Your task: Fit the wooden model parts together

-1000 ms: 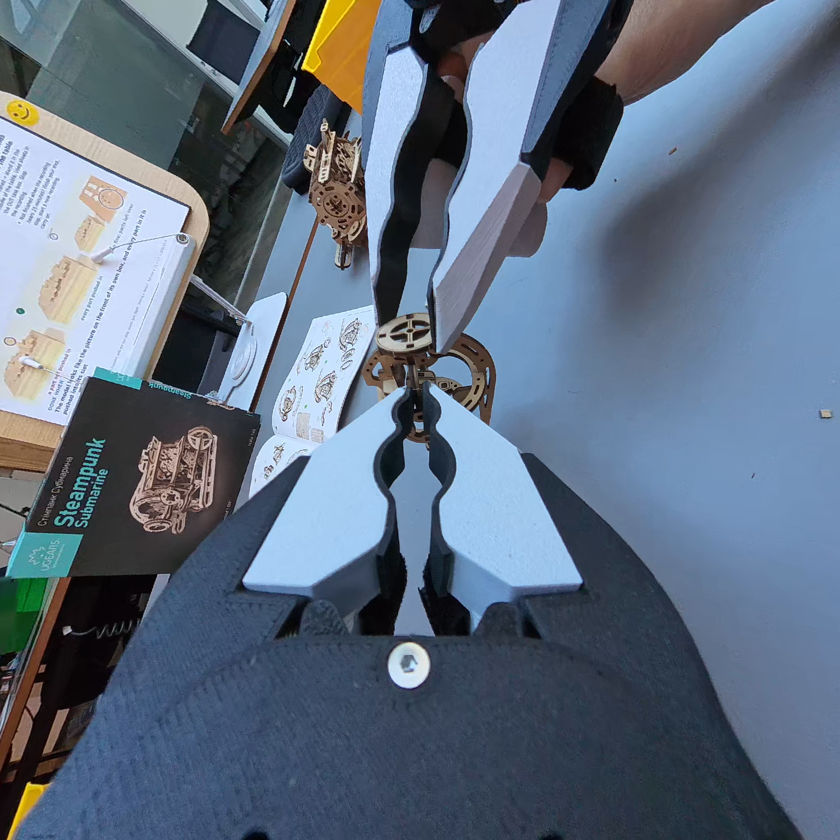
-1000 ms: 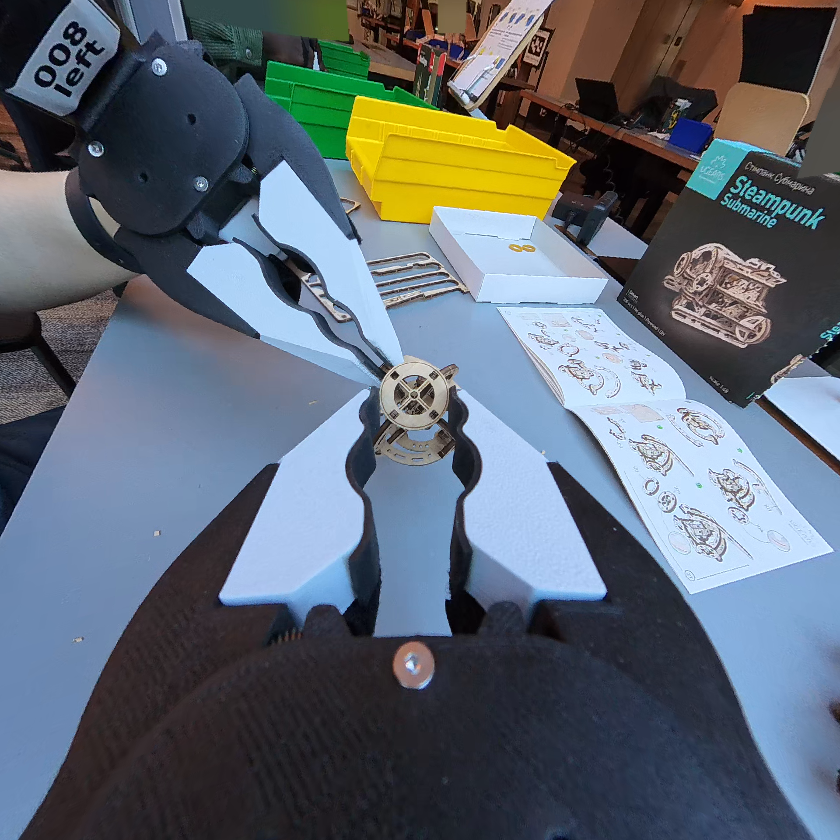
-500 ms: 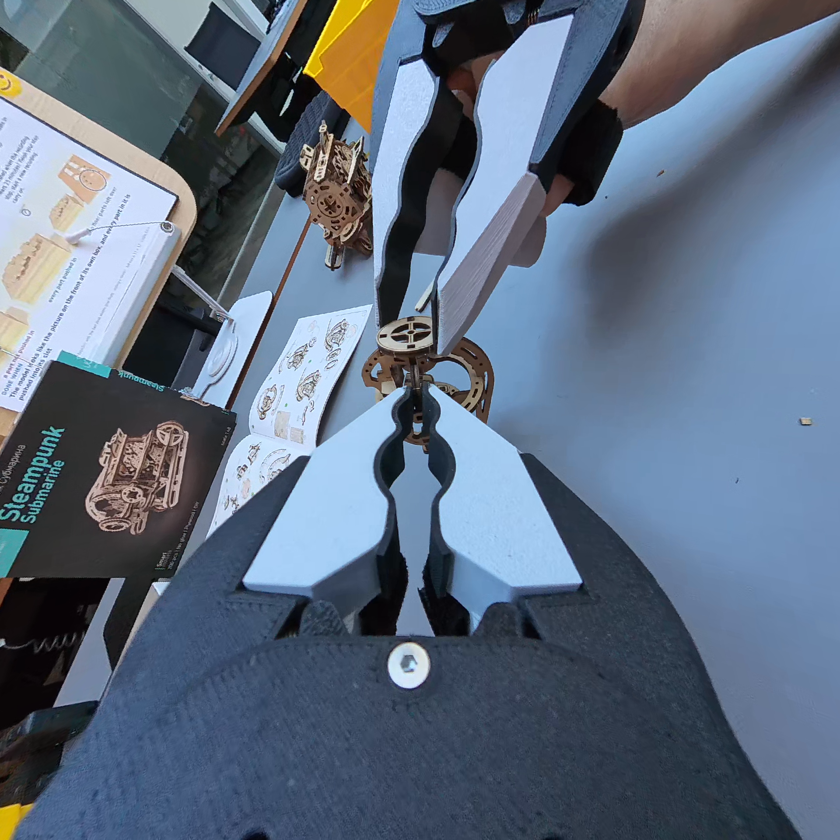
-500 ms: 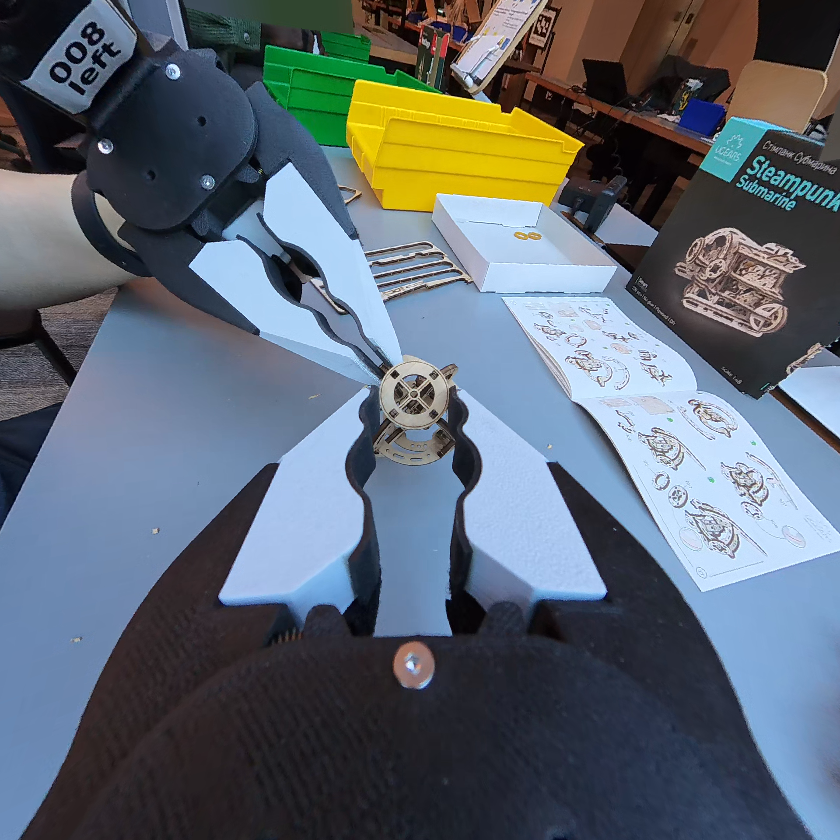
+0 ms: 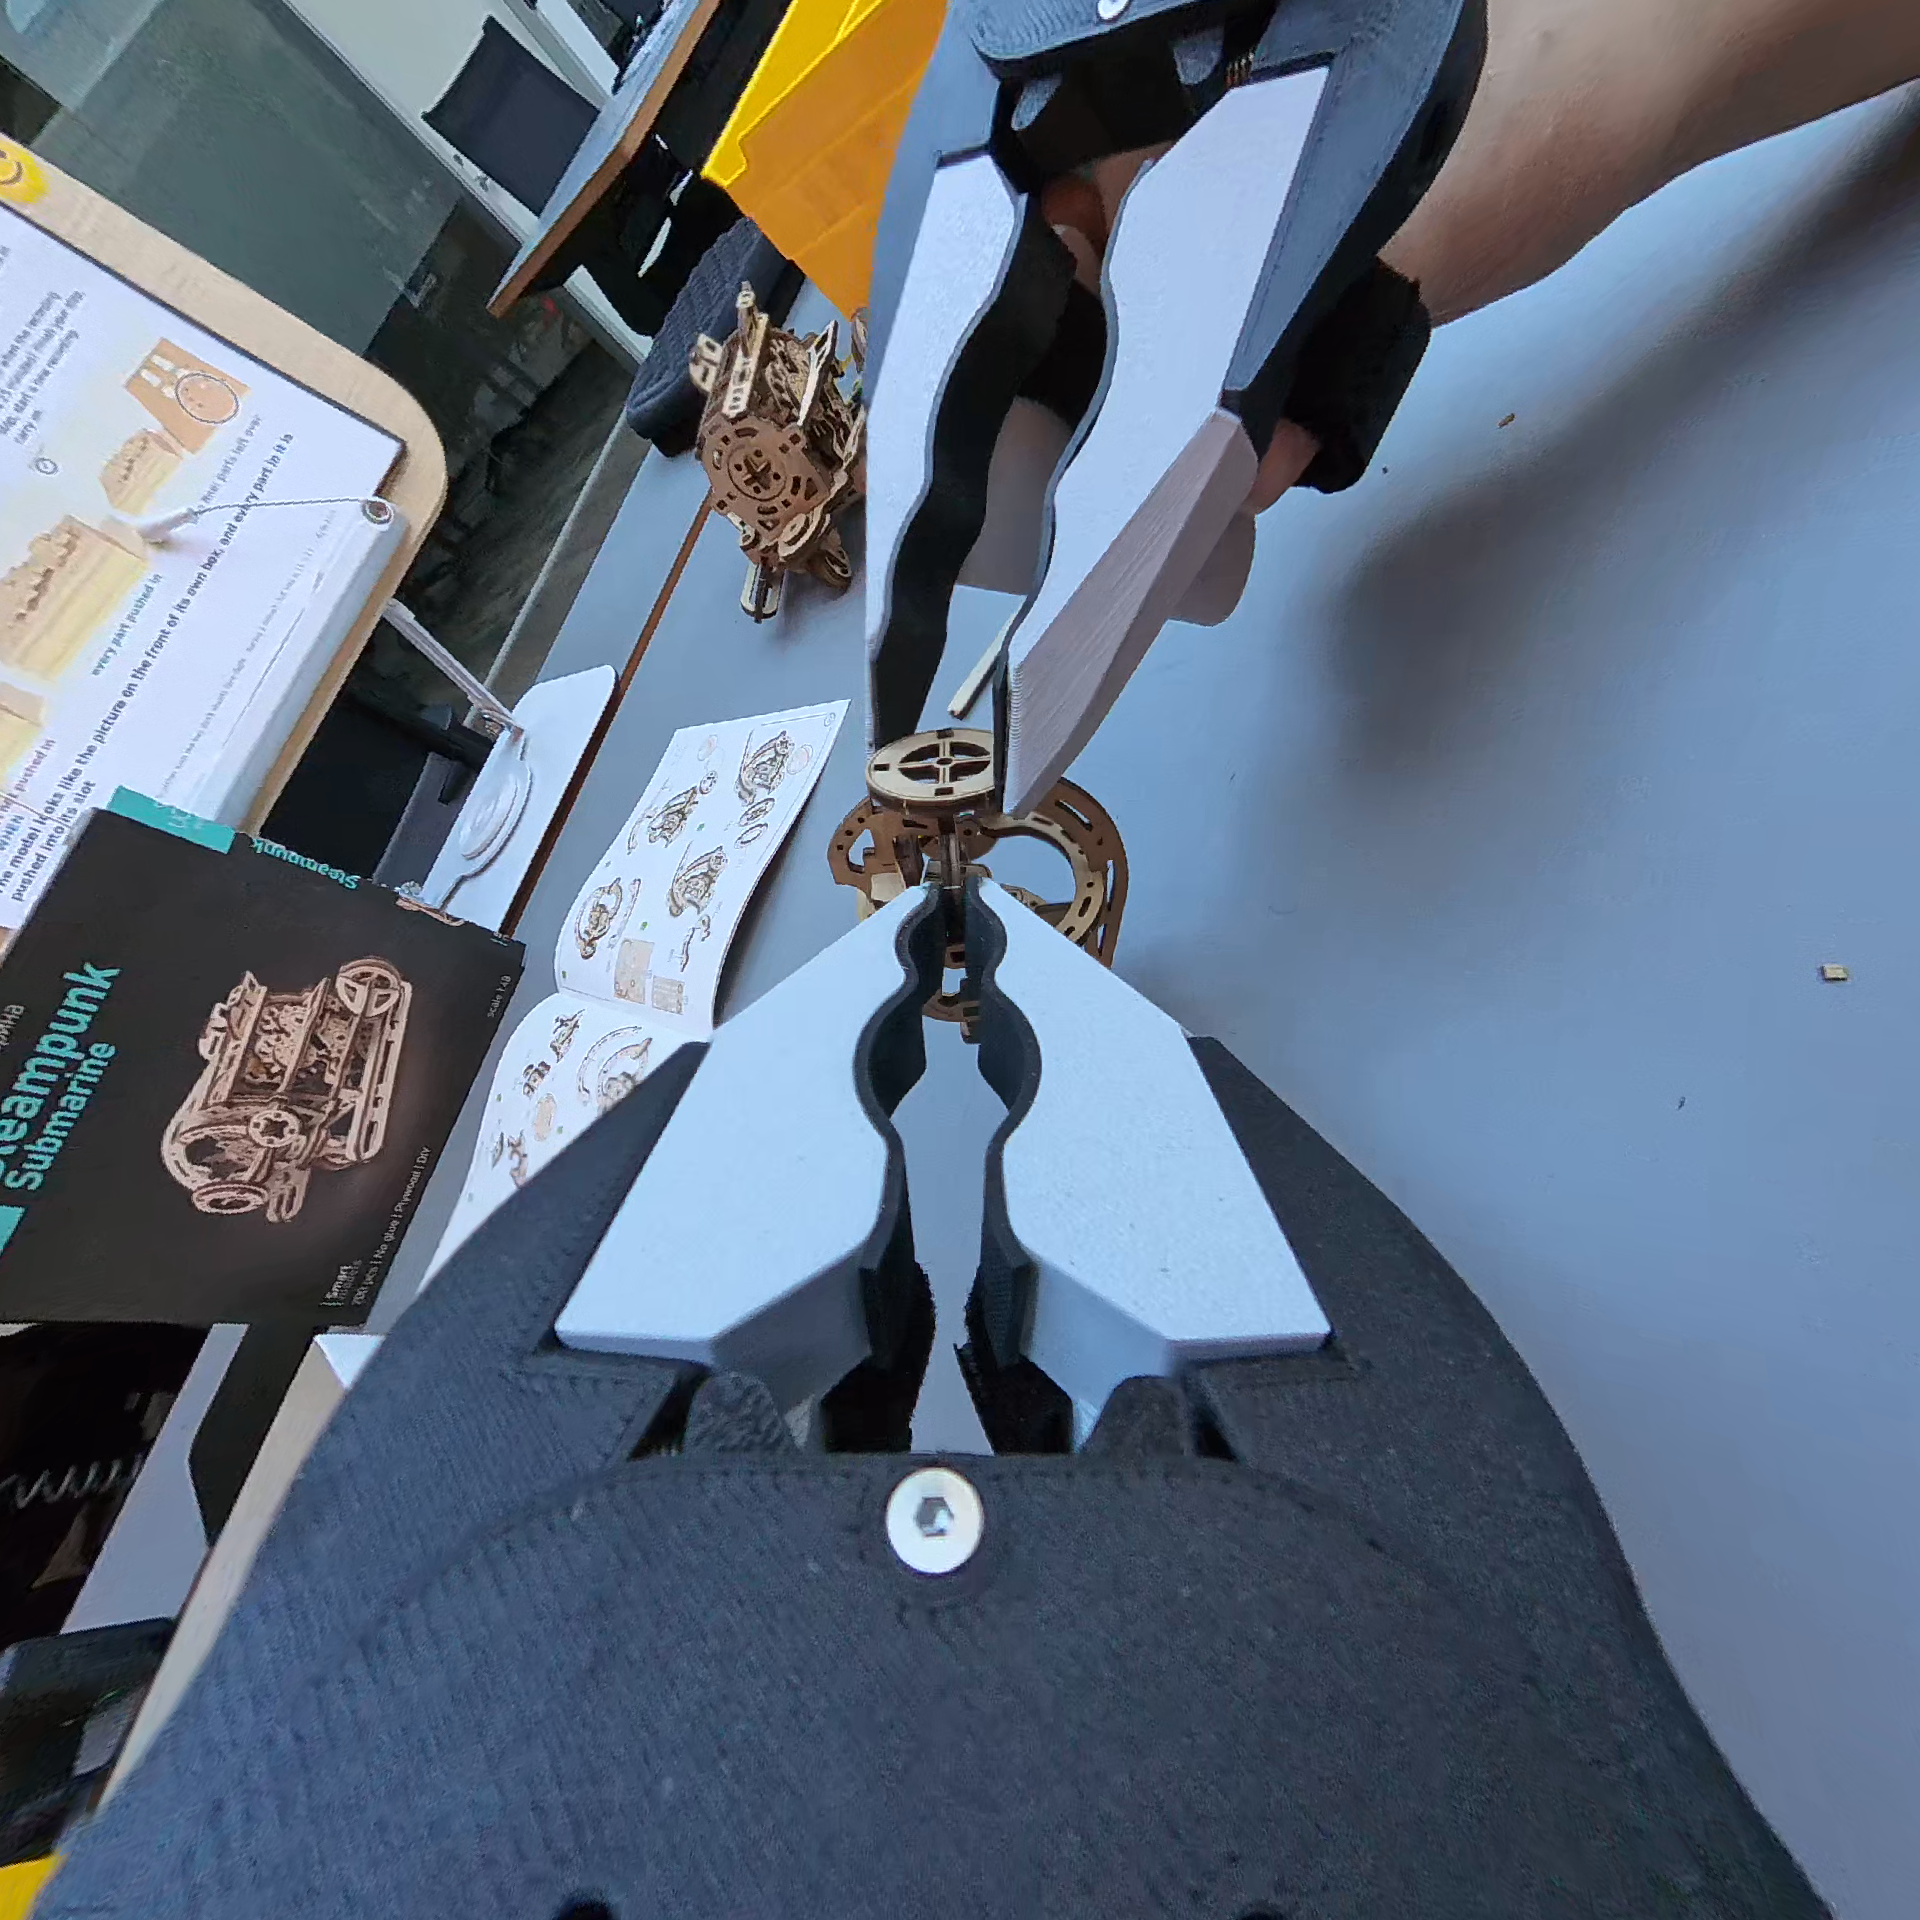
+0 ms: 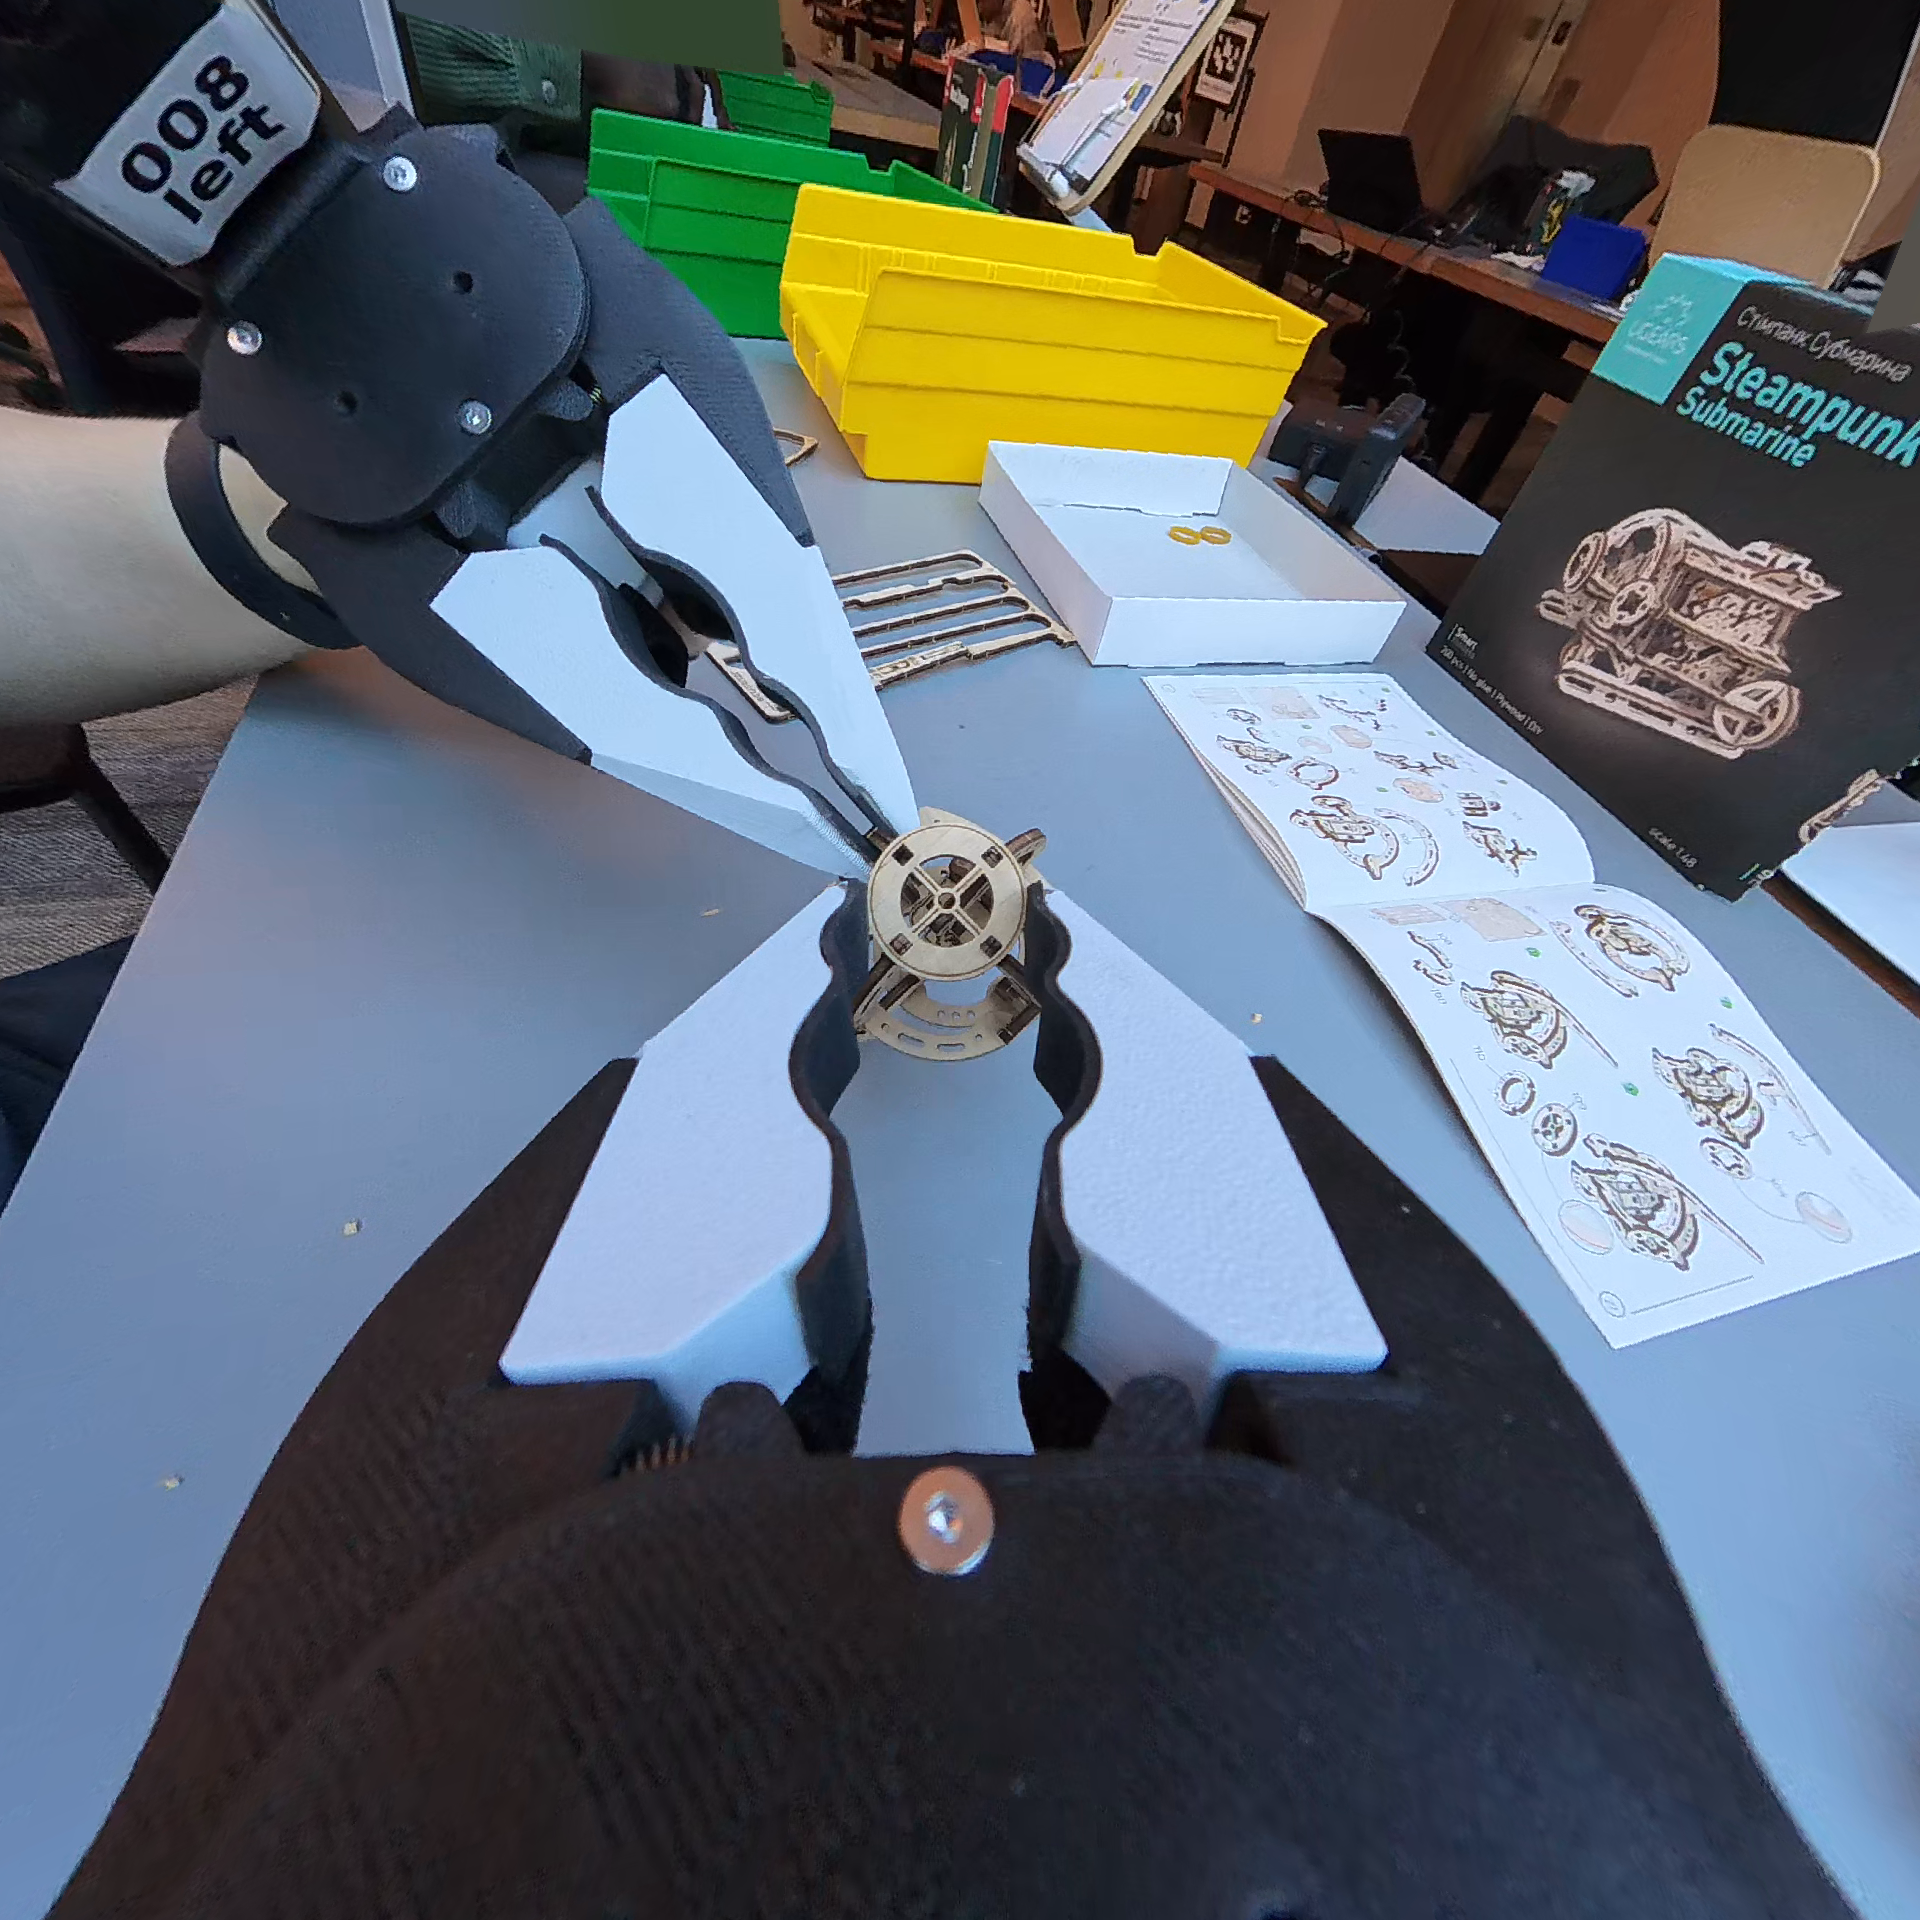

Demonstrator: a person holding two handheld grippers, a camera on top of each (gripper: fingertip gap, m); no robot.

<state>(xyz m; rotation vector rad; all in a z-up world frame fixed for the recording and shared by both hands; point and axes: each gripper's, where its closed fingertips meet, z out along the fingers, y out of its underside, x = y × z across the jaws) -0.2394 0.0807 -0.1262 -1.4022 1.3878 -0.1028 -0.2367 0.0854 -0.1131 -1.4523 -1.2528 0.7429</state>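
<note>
A small wooden assembly, a spoked wheel (image 6: 940,914) on a curved horseshoe frame (image 6: 940,1029), sits just above the grey table (image 6: 416,987). My right gripper (image 6: 943,906) is shut on the wheel's rim, one finger on each side. My left gripper (image 5: 948,896) is shut on a thin wooden piece under the wheel (image 5: 935,769), in front of the frame (image 5: 1091,862). In the right wrist view the left gripper (image 6: 878,836) comes in from the upper left and its tips touch the wheel's edge. In the left wrist view the right gripper (image 5: 951,758) reaches down from above.
An open instruction booklet (image 6: 1455,935) and a black product box (image 6: 1704,582) lie to the right. Behind are a white tray (image 6: 1195,613) holding two yellow rings, wooden sheet frames (image 6: 935,623), a yellow bin (image 6: 1039,364) and a green bin (image 6: 707,218). A built wooden model (image 5: 774,468) stands farther off. My two grippers' fingertips are within a few centimetres of each other. About 25 centimeters separates my right fingertips from the built wooden model (image 5: 774,468).
Both grippers keep their hold on the assembly. The pair has shifted slightly over the table, so the background has slid a little in both views.
</note>
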